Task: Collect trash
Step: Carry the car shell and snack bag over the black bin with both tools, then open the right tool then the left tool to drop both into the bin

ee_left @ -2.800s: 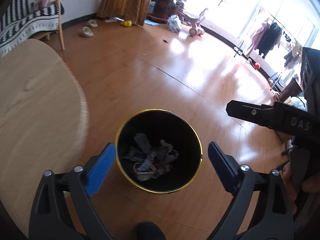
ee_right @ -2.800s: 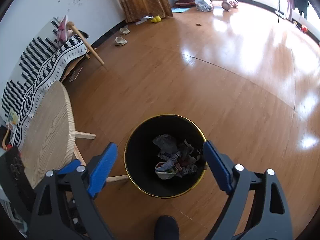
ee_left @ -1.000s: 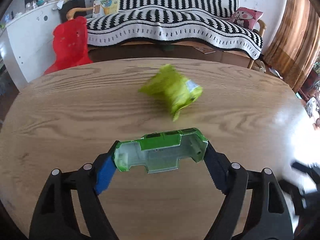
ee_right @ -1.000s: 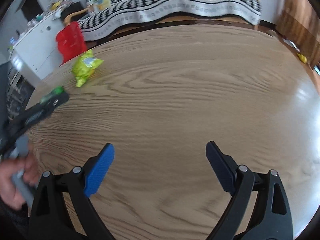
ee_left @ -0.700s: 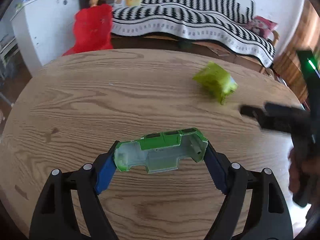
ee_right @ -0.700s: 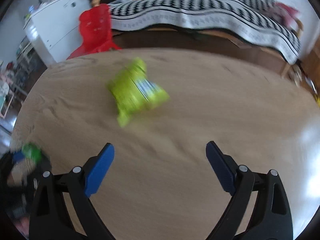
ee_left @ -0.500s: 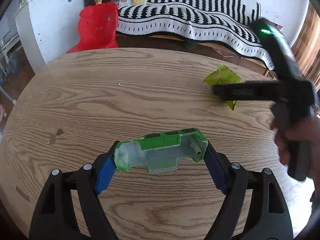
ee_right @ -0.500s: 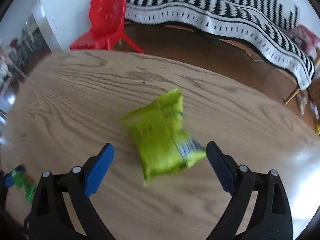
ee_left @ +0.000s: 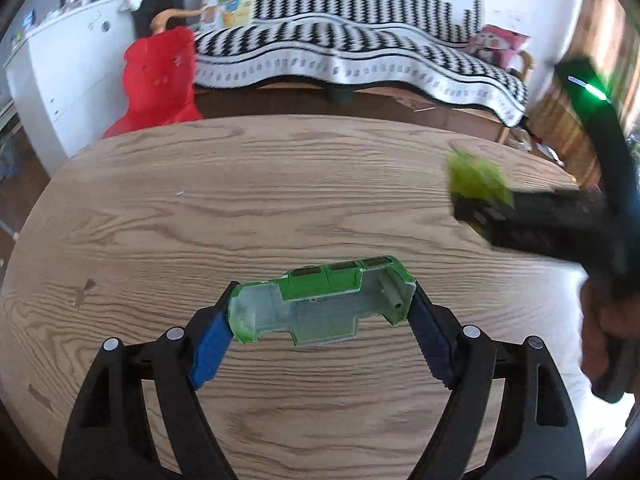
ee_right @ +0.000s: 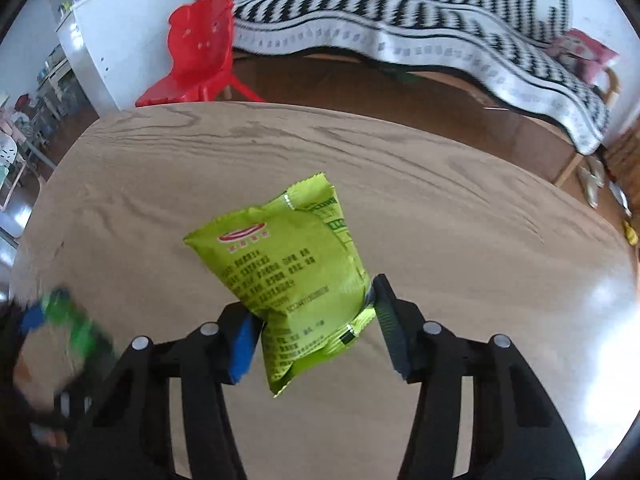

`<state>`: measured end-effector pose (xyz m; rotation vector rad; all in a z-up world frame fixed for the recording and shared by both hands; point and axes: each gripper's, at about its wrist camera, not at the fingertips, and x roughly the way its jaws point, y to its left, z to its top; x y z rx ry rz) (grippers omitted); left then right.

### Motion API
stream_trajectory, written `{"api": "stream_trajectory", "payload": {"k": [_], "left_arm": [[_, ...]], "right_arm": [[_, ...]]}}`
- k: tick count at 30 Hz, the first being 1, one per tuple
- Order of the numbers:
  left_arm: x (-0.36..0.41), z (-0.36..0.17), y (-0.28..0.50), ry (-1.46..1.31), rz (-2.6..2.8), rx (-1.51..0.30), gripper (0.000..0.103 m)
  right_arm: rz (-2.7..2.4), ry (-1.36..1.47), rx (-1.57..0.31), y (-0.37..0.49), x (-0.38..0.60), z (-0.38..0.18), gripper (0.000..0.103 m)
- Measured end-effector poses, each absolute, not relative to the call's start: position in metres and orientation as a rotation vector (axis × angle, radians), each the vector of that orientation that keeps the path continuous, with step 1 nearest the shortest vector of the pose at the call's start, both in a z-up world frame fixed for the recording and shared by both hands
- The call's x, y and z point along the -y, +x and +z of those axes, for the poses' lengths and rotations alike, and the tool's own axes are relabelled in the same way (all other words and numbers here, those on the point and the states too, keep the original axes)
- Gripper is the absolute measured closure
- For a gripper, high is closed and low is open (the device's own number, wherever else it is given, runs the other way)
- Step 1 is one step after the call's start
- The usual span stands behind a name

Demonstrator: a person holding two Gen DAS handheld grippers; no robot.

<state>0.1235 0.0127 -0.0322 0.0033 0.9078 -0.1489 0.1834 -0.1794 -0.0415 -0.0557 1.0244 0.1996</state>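
A lime-green snack packet (ee_right: 296, 276) sits pinched at its lower end in the right tongs (ee_right: 316, 328), whose jaws have just been closing on it, above the wooden bench (ee_right: 480, 248). The left tongs (ee_left: 320, 330) grip a broken green plastic shell (ee_left: 324, 304) end to end, jaws wide. Behind stand a red chair (ee_right: 200, 44) and a striped sofa (ee_left: 360, 52).

A green plastic toy-car shell (ee_left: 320, 300), hollow side showing, is held crosswise above the worktop. A crumpled lime-green snack packet (ee_right: 292, 276) is pinched at its near end.
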Motion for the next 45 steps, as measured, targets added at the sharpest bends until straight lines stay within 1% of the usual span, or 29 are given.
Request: {"api": "stream_trajectory", "payload": {"k": [4, 12, 17, 22, 27, 30, 35, 45], "left_arm": [[0.037, -0.029, 0.103, 0.046, -0.251, -0.902, 0.025], [0.186, -0.023, 0.028, 0.161, -0.569, -0.877, 0.025], [0.284, -0.023, -0.03, 0.221, -0.76, -0.851, 0.025], [0.373, -0.031, -0.088, 0.278, -0.934, -0.839, 0.025], [0.43, -0.049, -0.123, 0.319, -1.033, -0.858, 0.025], [0.457, -0.061, -0.135, 0.352, -1.066, -0.866, 0.025], [0.478, -0.074, -0.136, 0.366, -1.083, -0.886, 0.025], [0.496, -0.078, -0.137, 0.353, -1.096, -0.898, 0.025]], "right_arm": [[0.118, 0.001, -1.006, 0.109, 0.245, -0.031, 0.05], [-0.208, 0.216, -0.967, -0.072, 0.425, -0.04, 0.05], [-0.443, 0.387, -0.961, -0.179, 0.535, -0.07, 0.05], [-0.597, 0.521, -0.985, -0.257, 0.61, -0.106, 0.05], [-0.649, 0.625, -1.023, -0.302, 0.647, -0.141, 0.05], [-0.648, 0.667, -1.047, -0.308, 0.662, -0.154, 0.05], [-0.633, 0.723, -1.052, -0.3, 0.674, -0.16, 0.05], [-0.632, 0.757, -1.041, -0.302, 0.689, -0.164, 0.05]]}}
